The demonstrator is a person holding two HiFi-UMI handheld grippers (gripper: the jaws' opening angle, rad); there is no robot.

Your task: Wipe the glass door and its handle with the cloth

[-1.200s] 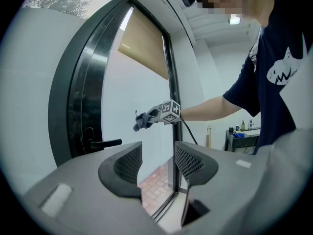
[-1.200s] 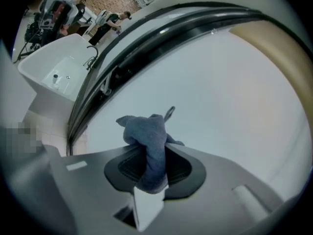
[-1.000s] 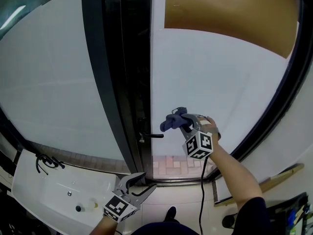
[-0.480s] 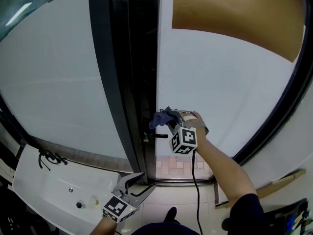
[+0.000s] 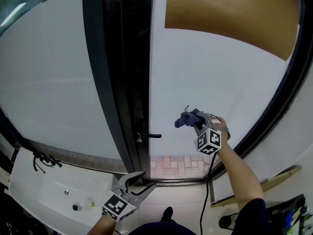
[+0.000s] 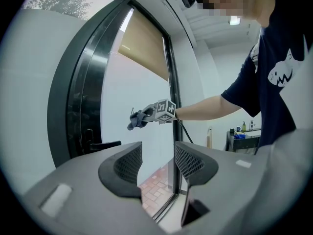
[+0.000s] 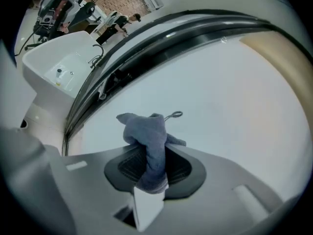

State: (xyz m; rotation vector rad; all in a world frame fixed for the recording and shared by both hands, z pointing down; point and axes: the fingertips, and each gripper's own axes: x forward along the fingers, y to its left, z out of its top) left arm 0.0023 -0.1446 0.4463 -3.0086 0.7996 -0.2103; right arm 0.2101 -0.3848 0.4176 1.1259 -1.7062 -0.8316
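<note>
A frosted glass door (image 5: 215, 77) in a black frame fills the head view. Its black lever handle (image 5: 150, 135) juts out near the door's left edge, also visible as the handle (image 6: 105, 144) in the left gripper view. My right gripper (image 5: 195, 122) is shut on a blue-grey cloth (image 5: 188, 118), held against the glass to the right of the handle. The cloth (image 7: 149, 146) bunches up between the jaws in the right gripper view. My left gripper (image 5: 137, 182) hangs low near the door's foot, open and holding nothing.
A white washbasin (image 5: 54, 192) with a black tap (image 5: 41, 160) stands at the lower left. A black door frame post (image 5: 110, 77) runs up left of the door. A tan blind (image 5: 230, 13) covers the top of the glass. A wooden stick (image 5: 259, 185) leans at the lower right.
My right gripper with the cloth went left to the door's edge by the handle, then swept back right across the glass. The left gripper has stayed put.
</note>
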